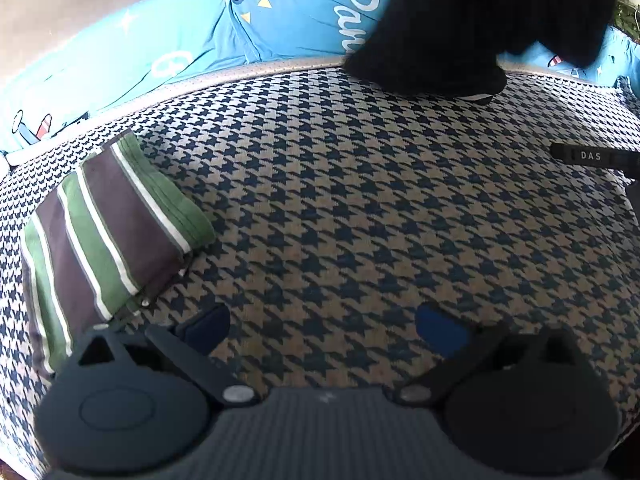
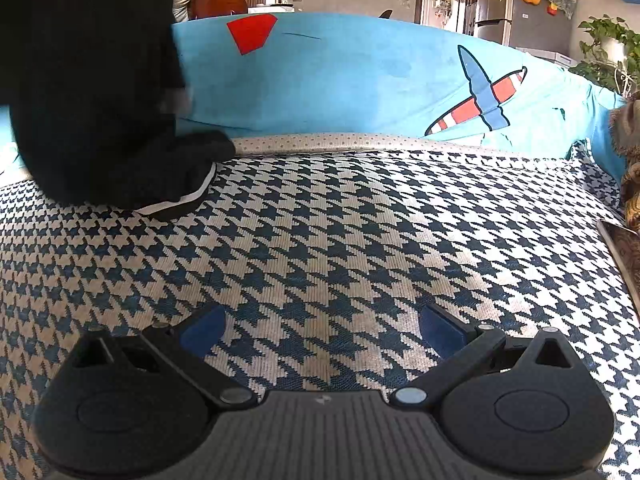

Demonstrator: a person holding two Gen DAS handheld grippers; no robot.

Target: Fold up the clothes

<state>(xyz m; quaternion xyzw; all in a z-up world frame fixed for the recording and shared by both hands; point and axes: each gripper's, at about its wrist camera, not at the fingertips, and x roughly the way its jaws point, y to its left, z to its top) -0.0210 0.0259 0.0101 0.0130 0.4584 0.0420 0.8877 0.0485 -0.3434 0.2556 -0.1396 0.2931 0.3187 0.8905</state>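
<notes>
A folded garment with green, brown and white stripes (image 1: 108, 224) lies on the houndstooth seat cover (image 1: 360, 208), just left of my left gripper (image 1: 322, 330), which is open and holds nothing. A black garment (image 1: 472, 20) with a white stripe at its hem hangs down at the back of the seat and touches the cover; the right wrist view shows the same black garment (image 2: 92, 92) at far left. My right gripper (image 2: 322, 330) is open over bare houndstooth cover (image 2: 360, 240), well in front of and right of the black garment. What holds the black garment up is hidden.
A bright blue printed cloth (image 2: 360, 80) covers the sofa back behind the seat. A black finger marked "DAS" (image 1: 588, 156) enters at the right edge of the left wrist view. A plant (image 2: 608, 52), a fridge and doorways stand behind the sofa.
</notes>
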